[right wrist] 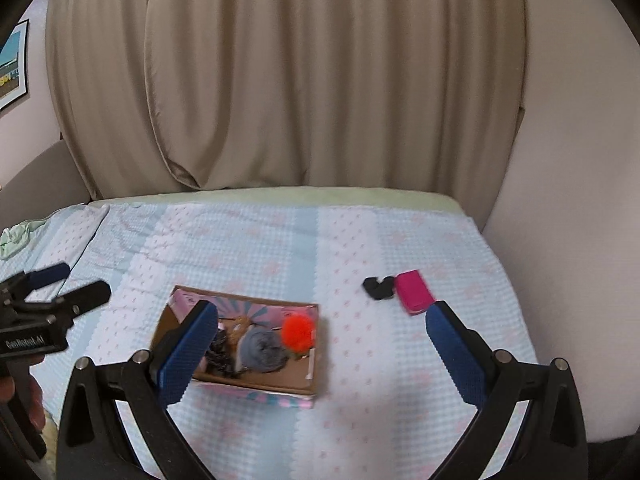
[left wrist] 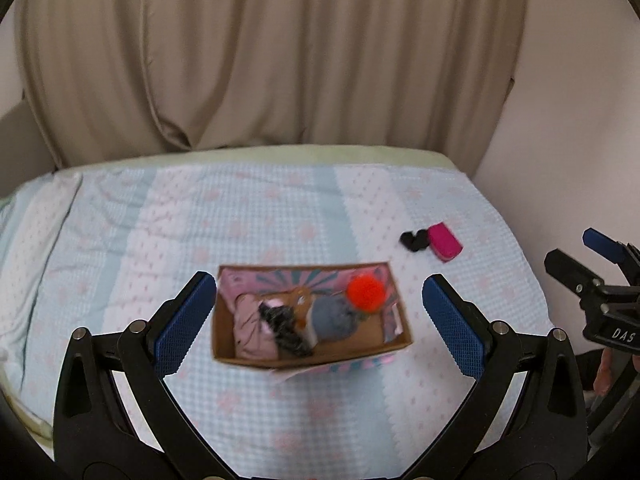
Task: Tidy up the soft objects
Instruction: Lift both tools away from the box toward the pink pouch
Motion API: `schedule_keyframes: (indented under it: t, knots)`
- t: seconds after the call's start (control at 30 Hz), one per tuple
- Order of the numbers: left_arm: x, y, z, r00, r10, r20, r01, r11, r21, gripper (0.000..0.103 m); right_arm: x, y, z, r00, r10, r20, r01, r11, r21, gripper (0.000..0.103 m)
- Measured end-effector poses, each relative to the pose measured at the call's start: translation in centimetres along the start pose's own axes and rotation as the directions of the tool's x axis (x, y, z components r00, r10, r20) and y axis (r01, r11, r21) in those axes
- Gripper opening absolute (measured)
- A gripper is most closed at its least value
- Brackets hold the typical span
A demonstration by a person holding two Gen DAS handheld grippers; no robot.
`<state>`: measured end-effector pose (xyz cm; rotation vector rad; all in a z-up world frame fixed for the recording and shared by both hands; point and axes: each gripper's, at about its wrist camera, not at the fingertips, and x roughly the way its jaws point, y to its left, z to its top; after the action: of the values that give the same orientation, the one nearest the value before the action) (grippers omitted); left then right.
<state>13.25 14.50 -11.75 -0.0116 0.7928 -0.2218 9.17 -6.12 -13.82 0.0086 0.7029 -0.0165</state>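
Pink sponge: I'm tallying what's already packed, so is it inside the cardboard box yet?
No, the pink sponge lies on the bedspread beside a black item, outside the cardboard box.

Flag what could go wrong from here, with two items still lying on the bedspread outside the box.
1. The black item touches the pink block, so open right tongs closing on one may drag or snag the other.
2. The cardboard box sits on a soft bedspread and looks light; a nudge from the open left tongs could tip it.
3. The orange pom-pom rides high near the rim and might roll out.
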Motion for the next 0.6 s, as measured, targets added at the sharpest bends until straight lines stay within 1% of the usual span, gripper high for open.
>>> schedule_keyframes:
  t: [0.13,0.33,0.43,0.5,0.6]
  knots:
    - [1.2,-5.4,0.9,1.0,0.014,0.006,-0.014,1.0,0.0,0.103,0.2,-4.5,0.1,1.0,0.015,0.0,-0.015,1.0,-0.016,0.103]
    - [5.0,-13.1,2.2,1.0,-0.015,-0.009,0.015,1.0,0.008,0.103,1.0,-11.8,0.4,0.999,0.035,-0.001,-0.035,0.998,-0.052,0.103]
    - [7.8,-16.5,2.8,0.999,-0.039,-0.03,0.04,0.999,0.022,0.103,2.3,-15.2,0.8,0.999,0.039,-0.011,-0.04,0.996,-0.08,0.103]
    - [9.9,-18.6,3.2,0.998,-0.047,-0.051,0.05,0.998,0.049,0.103,3.4,-17.0,0.9,0.999,0.044,-0.024,-0.046,0.995,-0.093,0.103]
    - [13.6,-21.2,3.4,0.993,-0.047,-0.109,0.057,0.994,0.089,0.103,5.5,-19.3,0.7,0.997,0.054,-0.045,-0.059,0.993,-0.105,0.103]
